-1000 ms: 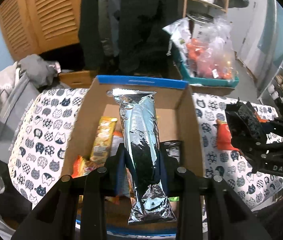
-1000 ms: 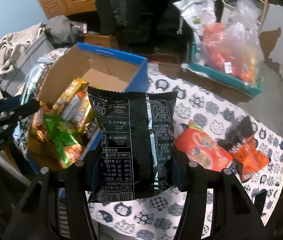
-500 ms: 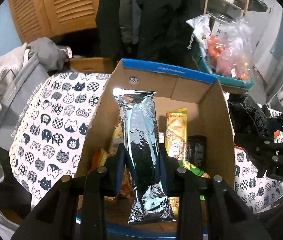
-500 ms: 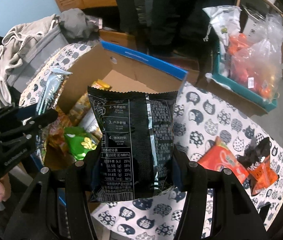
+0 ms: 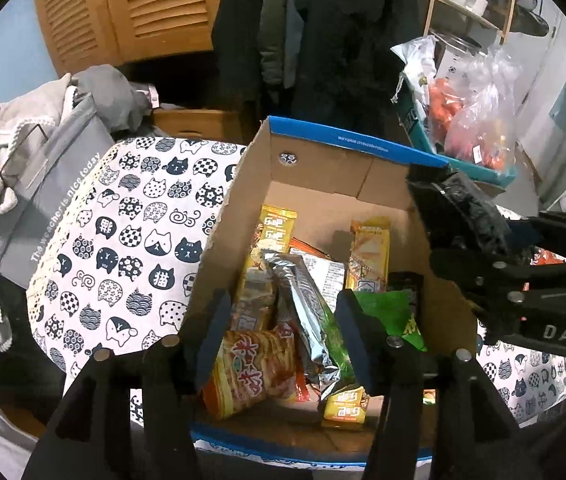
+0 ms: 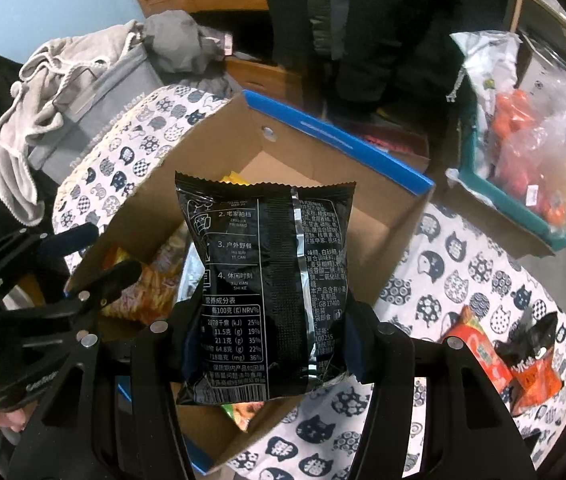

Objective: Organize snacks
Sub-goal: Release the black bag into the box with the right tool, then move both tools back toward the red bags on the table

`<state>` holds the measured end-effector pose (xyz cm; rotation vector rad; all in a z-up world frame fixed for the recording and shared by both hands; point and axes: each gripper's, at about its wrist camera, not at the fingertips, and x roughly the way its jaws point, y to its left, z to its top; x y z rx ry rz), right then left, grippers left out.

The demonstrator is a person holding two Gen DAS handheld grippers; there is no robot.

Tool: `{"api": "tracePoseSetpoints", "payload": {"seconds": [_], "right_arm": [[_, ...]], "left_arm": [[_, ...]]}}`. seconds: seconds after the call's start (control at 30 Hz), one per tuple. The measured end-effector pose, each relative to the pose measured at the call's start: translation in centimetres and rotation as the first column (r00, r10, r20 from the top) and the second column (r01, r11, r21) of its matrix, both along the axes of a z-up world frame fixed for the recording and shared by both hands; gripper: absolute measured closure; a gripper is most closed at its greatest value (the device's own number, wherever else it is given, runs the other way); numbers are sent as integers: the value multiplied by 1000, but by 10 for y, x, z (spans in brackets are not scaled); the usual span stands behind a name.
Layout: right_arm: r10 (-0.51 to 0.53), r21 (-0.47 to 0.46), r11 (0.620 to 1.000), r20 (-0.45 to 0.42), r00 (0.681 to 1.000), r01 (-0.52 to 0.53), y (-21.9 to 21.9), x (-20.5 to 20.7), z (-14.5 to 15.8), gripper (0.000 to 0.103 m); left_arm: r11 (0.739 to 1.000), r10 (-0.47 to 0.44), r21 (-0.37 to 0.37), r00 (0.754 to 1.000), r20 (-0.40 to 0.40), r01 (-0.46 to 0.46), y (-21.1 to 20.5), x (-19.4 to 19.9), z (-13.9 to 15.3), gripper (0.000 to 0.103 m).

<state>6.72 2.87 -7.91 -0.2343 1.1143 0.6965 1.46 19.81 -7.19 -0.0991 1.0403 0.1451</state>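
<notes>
The silver packet (image 5: 303, 304) now lies loose in the cardboard box (image 5: 323, 168), slanted across the other snacks; half a second ago the left claw (image 5: 283, 332) still pinched it upright. The jaws of that claw are opening, and the packet sits below the gap between them with neither pad touching it. Under and beside it lie a red-and-orange noodle bag (image 5: 255, 364), two yellow bars (image 5: 367, 256) and a green bag (image 5: 395, 316).

The right claw (image 6: 271, 332) pinches the black snack bag (image 6: 263, 288) at its lower part, label side toward the camera. The bag has moved from beside the box to above its open top.

The box stands on a table with a cat-print cloth (image 5: 123, 240). To the right of the right claw, an orange bag (image 6: 479, 352) and a black-and-orange bag (image 6: 535, 356) lie on the cloth. Beyond the box hang dark coats, with a louvred wooden door to their left.

The far wall of the box, edged in blue, rises ahead of both claws. The far part of the box floor is bare. To the left of the left claw the cloth is bare up to the grey clothing (image 5: 11, 152).
</notes>
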Motion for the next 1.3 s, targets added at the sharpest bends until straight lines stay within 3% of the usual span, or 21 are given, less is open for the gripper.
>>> {"api": "tracePoseSetpoints", "payload": {"seconds": [0.27,0.5,0.6,0.87,1.0,1.3], "right_arm": [[26,3,1000,-19,999,-26,12,5,-6,47],[23,12,1000,-18,1000,-22,6,8,-5,32],[16,14,1000,-9,1000,-16,-1,9,-1,31],[-17,-6,1000,18,1000,17,-37,6,6,28],[-45,-14,999,24,999,45,-60,6,6,27],[-115,-36,993,39,993,117,-117,4,6,26]], "left_arm": [[1000,21,-18,1000,-16,-22,5,2,-3,43],[1000,16,-13,1000,-9,-16,-1,2,-1,38],[1000,1,-11,1000,-14,-1,-9,4,-2,38],[999,-50,-20,999,-17,49,-40,7,3,38],[996,-84,0,996,-11,84,-59,8,6,33],[987,-156,38,987,-29,157,-104,11,8,33]]}}
